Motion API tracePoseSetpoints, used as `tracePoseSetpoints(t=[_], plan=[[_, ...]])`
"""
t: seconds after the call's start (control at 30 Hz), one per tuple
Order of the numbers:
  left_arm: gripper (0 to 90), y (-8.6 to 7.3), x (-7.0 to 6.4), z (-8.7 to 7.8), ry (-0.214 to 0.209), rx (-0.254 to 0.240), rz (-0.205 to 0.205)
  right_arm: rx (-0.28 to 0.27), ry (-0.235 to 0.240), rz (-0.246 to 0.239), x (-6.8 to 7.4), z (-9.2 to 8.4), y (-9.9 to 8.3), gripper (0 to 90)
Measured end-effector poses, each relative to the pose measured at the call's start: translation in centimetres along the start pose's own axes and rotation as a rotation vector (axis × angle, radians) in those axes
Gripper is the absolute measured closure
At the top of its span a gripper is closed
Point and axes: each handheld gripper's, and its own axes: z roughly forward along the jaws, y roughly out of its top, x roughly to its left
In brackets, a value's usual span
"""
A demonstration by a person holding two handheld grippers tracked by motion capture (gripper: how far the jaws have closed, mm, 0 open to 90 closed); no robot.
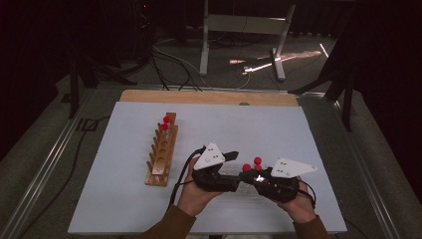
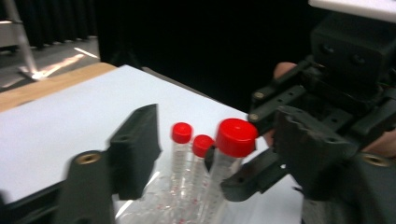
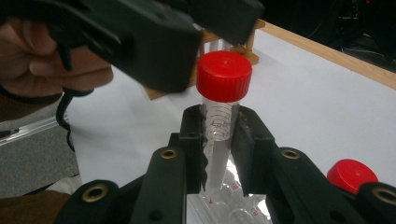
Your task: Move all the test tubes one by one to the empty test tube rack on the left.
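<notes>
My right gripper [image 3: 219,140] is shut on a clear tube [image 3: 218,126] with a red cap [image 3: 223,77], held upright just below the cap. The same tube [image 2: 233,137] stands between the wide-apart jaws of my left gripper [image 2: 212,135], which is open and not touching it. In the high view both grippers meet near the table's front: left gripper [image 1: 238,172], right gripper [image 1: 251,175]. More red-capped tubes [image 2: 182,135] lie in a clear heap under them, their caps [image 1: 257,161] showing. A wooden rack [image 1: 161,154] holds two red-capped tubes [image 1: 165,123] at its far end.
The rack stands lengthwise on the white sheet [image 1: 278,129] to the left of the hands. A bare wooden strip [image 1: 209,97] edges the table's far side. Cables [image 1: 179,179] trail from the grippers toward the front edge. A metal frame [image 1: 244,30] stands on the floor beyond.
</notes>
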Motion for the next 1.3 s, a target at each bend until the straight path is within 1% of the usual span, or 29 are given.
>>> tracePoseSetpoints(t=[0.07,0.13,0.2,0.27,0.33,0.4,0.5,0.7,0.8,0.87,0.93,1.03,1.17,1.27,1.3], plan=[[47.7,-0.1,0.0,0.2,-0.02,0.004,0.002,0.001,0.001,-0.001,0.0,0.0,0.0,74.6],[55.4,-0.1,0.0,0.2,-0.033,0.005,0.0,0.0,0.002,-0.005,0.1,0.1,0.0,74.6],[61.0,-0.1,0.0,0.3,-0.037,0.011,0.002,0.001,0.002,-0.004,0.1,0.1,0.0,74.6],[64.3,-0.2,0.0,0.4,-0.038,0.016,0.004,0.0,0.004,-0.004,0.1,0.1,0.0,74.6],[67.2,-0.2,0.0,0.4,-0.037,0.028,0.007,-0.001,0.004,-0.003,0.0,0.1,0.0,74.6],[69.3,-0.3,-0.1,0.5,-0.036,0.03,0.006,-0.002,0.005,-0.001,0.0,0.1,0.0,74.6],[70.2,-0.3,-0.2,0.5,-0.025,0.027,0.011,-0.004,0.006,0.001,0.0,0.1,0.0,74.5],[70.8,-0.3,-0.2,0.5,-0.016,0.025,0.01,-0.005,0.006,0.0,-0.1,0.0,-0.1,73.1],[70.9,-0.2,-0.2,0.5,-0.013,0.022,0.008,-0.007,0.009,0.001,-0.1,0.1,-0.1,66.3],[70.9,-0.2,-0.2,0.4,-0.008,0.02,0.005,-0.011,0.013,0.0,-0.1,0.2,-0.1,58.3],[70.8,-0.1,-0.1,0.3,-0.002,0.018,0.006,-0.015,0.015,0.006,-0.2,0.2,-0.1,52.7],[70.8,-0.1,0.0,0.1,0.005,0.01,0.001,-0.022,0.013,0.012,-0.3,0.2,-0.2,40.7],[70.8,0.0,0.2,-0.2,0.022,0.003,-0.008,-0.038,-0.021,0.019,-0.3,0.1,-0.2,23.2],[70.9,0.1,0.4,-0.4,0.031,0.002,-0.014,-0.044,-0.044,0.021,-0.3,0.2,-0.1,14.5],[70.9,0.1,0.4,-0.5,0.034,0.002,-0.014,-0.046,-0.049,0.025,-0.3,0.1,-0.1,13.3]])
